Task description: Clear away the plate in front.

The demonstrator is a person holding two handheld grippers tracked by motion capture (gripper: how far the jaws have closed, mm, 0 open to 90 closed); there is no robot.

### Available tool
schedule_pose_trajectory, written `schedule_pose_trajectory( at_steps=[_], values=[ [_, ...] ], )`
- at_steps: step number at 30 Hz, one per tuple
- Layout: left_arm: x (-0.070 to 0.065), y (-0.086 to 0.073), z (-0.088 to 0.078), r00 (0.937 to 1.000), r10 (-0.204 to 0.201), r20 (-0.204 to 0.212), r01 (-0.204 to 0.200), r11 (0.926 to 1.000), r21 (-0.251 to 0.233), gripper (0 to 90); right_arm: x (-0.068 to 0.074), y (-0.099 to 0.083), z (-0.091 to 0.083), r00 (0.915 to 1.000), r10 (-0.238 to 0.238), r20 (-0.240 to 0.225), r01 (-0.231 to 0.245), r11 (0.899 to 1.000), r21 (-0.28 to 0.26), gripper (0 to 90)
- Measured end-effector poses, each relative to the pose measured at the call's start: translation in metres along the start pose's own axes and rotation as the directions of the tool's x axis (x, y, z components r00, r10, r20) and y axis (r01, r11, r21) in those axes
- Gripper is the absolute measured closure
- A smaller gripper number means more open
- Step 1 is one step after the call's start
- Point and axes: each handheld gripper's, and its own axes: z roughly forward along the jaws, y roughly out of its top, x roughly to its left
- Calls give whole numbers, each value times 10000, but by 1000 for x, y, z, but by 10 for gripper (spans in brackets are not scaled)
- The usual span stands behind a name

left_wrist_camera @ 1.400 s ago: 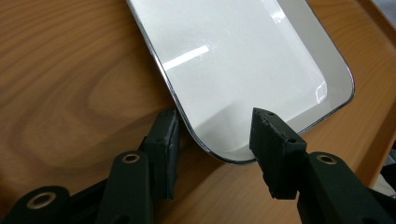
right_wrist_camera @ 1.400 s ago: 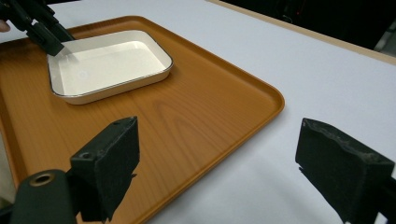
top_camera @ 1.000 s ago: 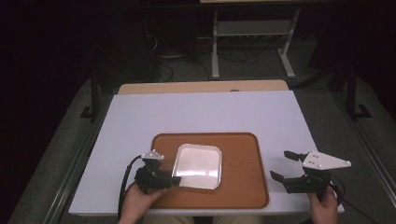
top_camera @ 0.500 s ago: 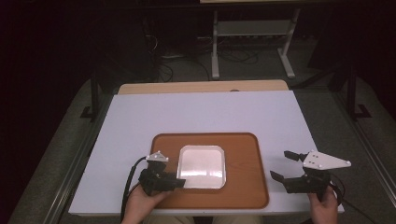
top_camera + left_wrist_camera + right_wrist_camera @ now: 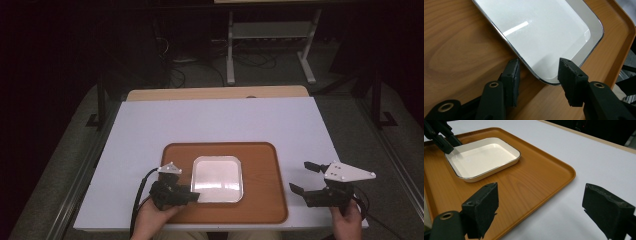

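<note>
White dish [image 5: 217,178], flat on tray [image 5: 260,160], squarish

In the left gripper view, the white rectangular enamel dish with a thin metallic rim [image 5: 541,30] ran off the top edge of the frame, and the orange-brown wooden tray [image 5: 459,47] was cut by the left and bottom edges. In the high view, the person's left hand [image 5: 152,220] and right hand [image 5: 347,222] were cropped at the bottom edge. Whether the left gripper [image 5: 537,71] actually touched the dish rim could not be told
</note>
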Motion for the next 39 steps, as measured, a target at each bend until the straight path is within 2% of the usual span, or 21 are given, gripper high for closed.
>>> schedule_pose_trajectory(
  at_steps=[14,25,28,39],
  values=[
    [6,2,-11,9991,245,-353,-264,9981,-561,500,-1,0,0,10000,-15,-20,15,10000,11,127],
    [9,3,-20,9962,638,-591,-698,9919,-1058,468,-1,-1,0,10000,-18,-32,19,10000,56,127],
    [11,3,-23,9935,755,-849,-847,9903,-1105,444,-1,-1,0,10000,-13,-27,13,10000,70,127],
    [25,2,-37,9852,1013,-1385,-1233,9792,-1610,398,-2,-1,0,10000,-6,-6,6,9999,114,127]
  ],
)
